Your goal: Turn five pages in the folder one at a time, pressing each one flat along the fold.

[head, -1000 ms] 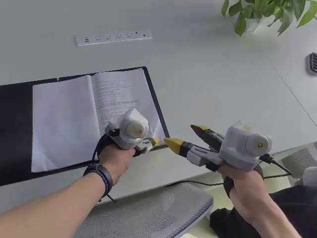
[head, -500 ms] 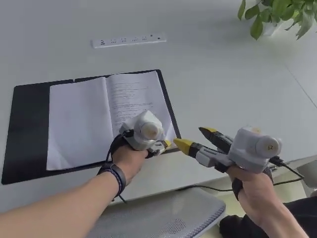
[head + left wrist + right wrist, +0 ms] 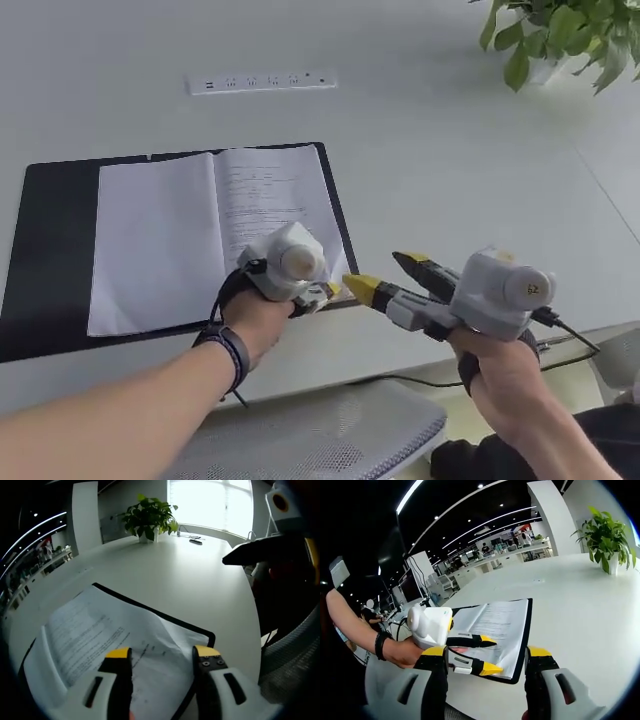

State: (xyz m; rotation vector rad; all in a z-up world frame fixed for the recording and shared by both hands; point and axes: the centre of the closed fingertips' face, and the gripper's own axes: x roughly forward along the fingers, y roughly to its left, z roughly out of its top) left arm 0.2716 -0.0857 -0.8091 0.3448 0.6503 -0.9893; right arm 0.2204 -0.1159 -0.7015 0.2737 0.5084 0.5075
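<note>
The black folder (image 3: 48, 250) lies open on the white table, a blank sheet (image 3: 150, 250) on its left and a printed page (image 3: 270, 195) on its right. My left gripper (image 3: 322, 293) hovers at the printed page's near right corner. In the left gripper view its jaws (image 3: 163, 652) stand open over that page (image 3: 95, 630), with nothing between them. My right gripper (image 3: 385, 273) is open just right of the folder's corner, over the table edge, pointing left. From the right gripper view (image 3: 487, 652), the left gripper (image 3: 489, 655) sits at the folder (image 3: 522, 645).
A white power strip (image 3: 262, 83) lies beyond the folder. A potted plant (image 3: 560, 35) stands at the far right. A grey mesh chair seat (image 3: 330, 430) and a black cable (image 3: 570, 338) are below the table's near edge (image 3: 400, 355).
The head camera has shifted, so the folder sits a little further right in view. Both grippers stay open near the folder's near right corner, barely moved.
</note>
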